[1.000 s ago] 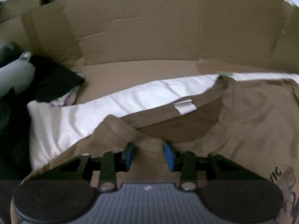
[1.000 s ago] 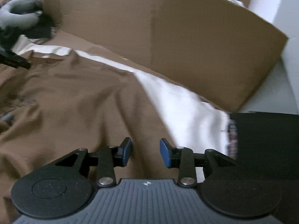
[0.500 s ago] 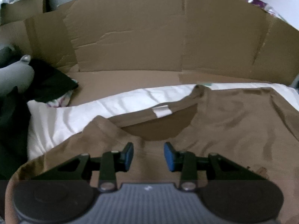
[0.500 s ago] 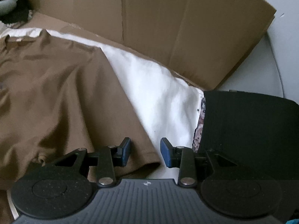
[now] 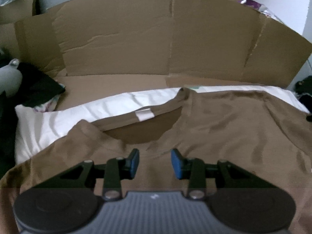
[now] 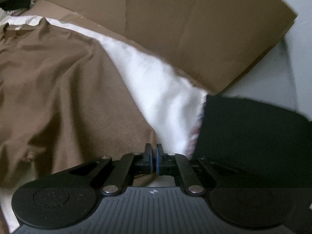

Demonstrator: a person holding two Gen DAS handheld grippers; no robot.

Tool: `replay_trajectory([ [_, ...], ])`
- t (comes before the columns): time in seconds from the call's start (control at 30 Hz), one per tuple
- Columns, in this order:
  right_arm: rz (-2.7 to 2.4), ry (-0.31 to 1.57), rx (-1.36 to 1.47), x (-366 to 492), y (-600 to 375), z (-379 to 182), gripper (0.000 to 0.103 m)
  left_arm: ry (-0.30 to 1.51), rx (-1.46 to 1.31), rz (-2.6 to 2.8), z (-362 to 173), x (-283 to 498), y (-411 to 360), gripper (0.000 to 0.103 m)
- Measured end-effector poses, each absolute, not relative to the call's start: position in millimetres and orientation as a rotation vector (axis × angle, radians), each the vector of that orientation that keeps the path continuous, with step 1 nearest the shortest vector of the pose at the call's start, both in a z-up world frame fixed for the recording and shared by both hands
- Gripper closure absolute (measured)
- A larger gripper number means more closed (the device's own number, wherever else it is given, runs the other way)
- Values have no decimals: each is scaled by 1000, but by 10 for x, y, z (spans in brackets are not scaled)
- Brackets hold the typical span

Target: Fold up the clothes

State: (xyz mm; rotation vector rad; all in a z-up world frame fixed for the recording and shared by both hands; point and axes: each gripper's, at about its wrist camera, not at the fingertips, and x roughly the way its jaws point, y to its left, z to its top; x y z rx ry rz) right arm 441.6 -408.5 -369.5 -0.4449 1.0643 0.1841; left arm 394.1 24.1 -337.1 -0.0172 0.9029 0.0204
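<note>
The left gripper (image 5: 155,163) hangs just over the brown cotton T-shirt (image 5: 224,128), its blue-padded jaws spread wide with bare cloth between them and nothing held. Straight ahead of those jaws lies the shirt's round neck opening (image 5: 142,134), with a small white label (image 5: 144,115) on the far inner rim of the collar; the collar points away from the gripper, so the shirt's long axis runs from near to far. The shirt lies spread flat on a white sheet (image 5: 58,117), which shows as an open band beyond the collar and to the left. Further left sits a heap of dark clothing (image 5: 37,85).

The right gripper (image 6: 153,160) has its jaws pressed together at the near right edge of the shirt (image 6: 58,89), where the sleeve hem seems to be; whether cloth is caught between them cannot be told. To the right of these jaws the white sheet (image 6: 156,85) runs as a free strip, bounded by a black ribbed slab (image 6: 253,136) close on the right.

Farthest, an upright creased brown cardboard wall (image 5: 136,39) closes the work area on the far side and right (image 6: 204,29).
</note>
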Motion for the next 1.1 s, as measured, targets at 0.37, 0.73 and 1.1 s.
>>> replay_trajectory([
  [0.37,167,1016,-612,4611,-4051,-3651,102,901,13,-32,-3354,4035,24,64],
  [0.73,135,995,-731,4904,-4119,-3793,98,897,41,-124,-3342,4262,-313,61],
  [1.1,182,922,-483,4561,-4215,-3210,67,885,44,-227,-3322,4280,-657,60],
])
